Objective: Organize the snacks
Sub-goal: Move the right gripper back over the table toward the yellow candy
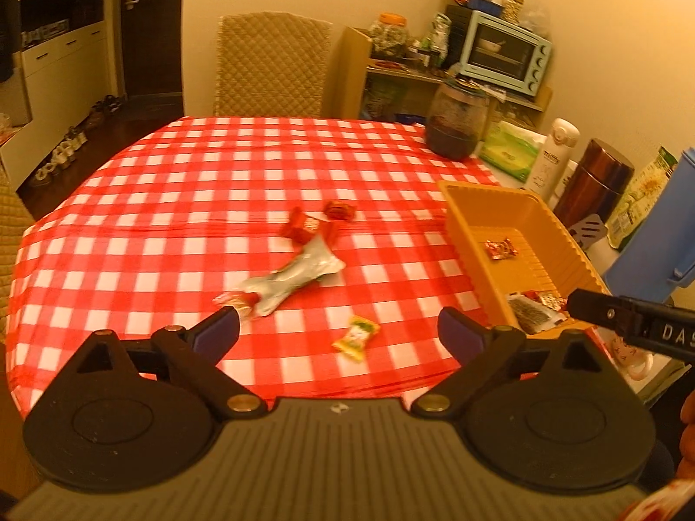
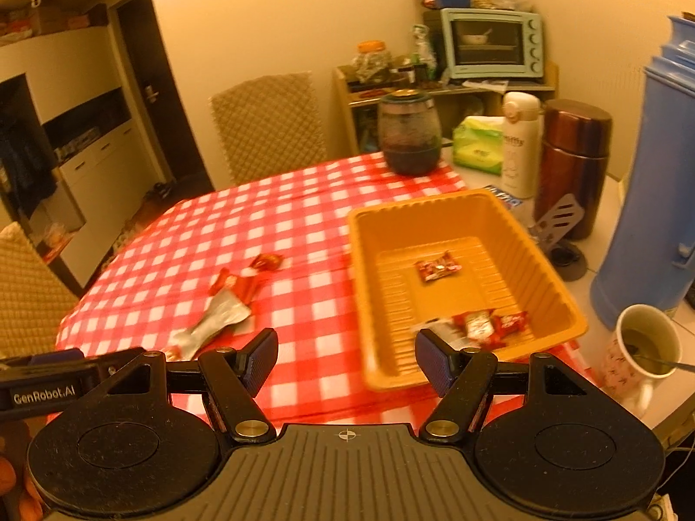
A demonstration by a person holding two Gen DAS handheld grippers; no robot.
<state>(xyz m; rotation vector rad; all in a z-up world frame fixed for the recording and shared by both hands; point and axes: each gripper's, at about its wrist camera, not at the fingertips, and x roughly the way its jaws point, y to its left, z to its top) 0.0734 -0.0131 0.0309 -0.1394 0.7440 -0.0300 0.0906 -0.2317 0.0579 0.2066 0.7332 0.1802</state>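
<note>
A: Status?

B: Partway. Table [image 1: 173,182] under a red check cloth, orange tray [image 2: 560,299] at its right edge. Tray holds one red candy [image 2: 436,265] mid-floor and a few wrapped snacks [image 2: 482,325] at its near wall.

A: Left?

B: Loose mid-table: silver pack [image 1: 295,278], red wrappers [image 1: 312,225] at its far end, yellow candy [image 1: 357,338] nearest me.

A: Fingers?

B: Left gripper [image 1: 339,334] spread wide, empty, above the yellow candy. Right gripper [image 2: 346,362] parted, empty, over the tray's near-left corner.

A: Room?

B: Chair [image 1: 271,65] at the far edge, jar [image 1: 456,123] at the far right corner, toaster oven [image 1: 504,50] on a shelf behind.
</note>
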